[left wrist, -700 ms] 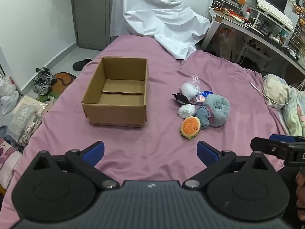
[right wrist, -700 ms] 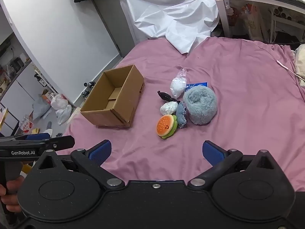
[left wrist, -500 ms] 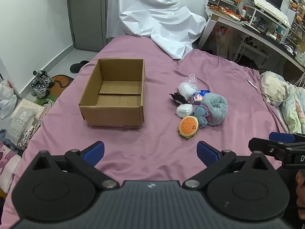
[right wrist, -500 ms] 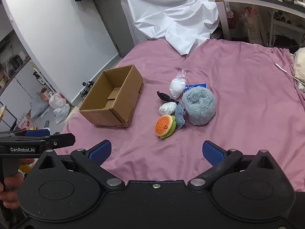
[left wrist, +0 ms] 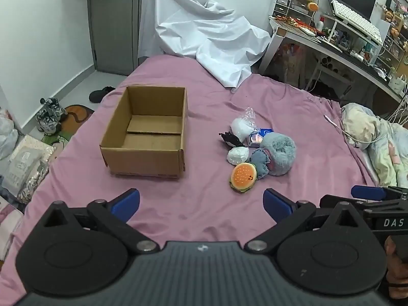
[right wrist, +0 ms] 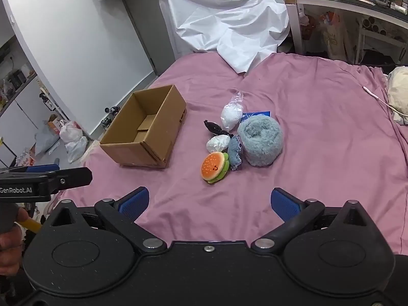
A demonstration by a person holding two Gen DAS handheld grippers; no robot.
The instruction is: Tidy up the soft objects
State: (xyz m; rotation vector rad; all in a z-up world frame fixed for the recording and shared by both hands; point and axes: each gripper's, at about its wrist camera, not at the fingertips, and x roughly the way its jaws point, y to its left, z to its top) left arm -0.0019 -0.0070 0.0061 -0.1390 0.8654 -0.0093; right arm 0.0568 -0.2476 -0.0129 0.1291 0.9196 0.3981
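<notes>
An open cardboard box [left wrist: 148,137] [right wrist: 145,125] sits empty on the pink bedsheet [left wrist: 199,204]. To its right lies a cluster of soft things: a burger plush [left wrist: 243,177] [right wrist: 214,167], a fluffy grey-blue ring [left wrist: 279,153] [right wrist: 260,140], a blue lacy piece [right wrist: 234,153], two white bagged bundles [left wrist: 238,155] [right wrist: 230,114] and a small black item [right wrist: 213,127]. My left gripper [left wrist: 201,204] hovers open near the bed's front, short of the box. My right gripper [right wrist: 209,202] is open too, just short of the burger. Nothing is between either pair of fingers.
A white sheet [left wrist: 204,38] drapes over something at the bed's far end. A cluttered desk [left wrist: 344,40] runs along the right, with a rumpled quilt [left wrist: 377,140] on the bed's right edge. Bags and shoes [left wrist: 48,114] lie on the floor to the left.
Both views have drifted slightly backward and upward, so the box and the pile sit a little higher and smaller. Both grippers stay open and empty.
</notes>
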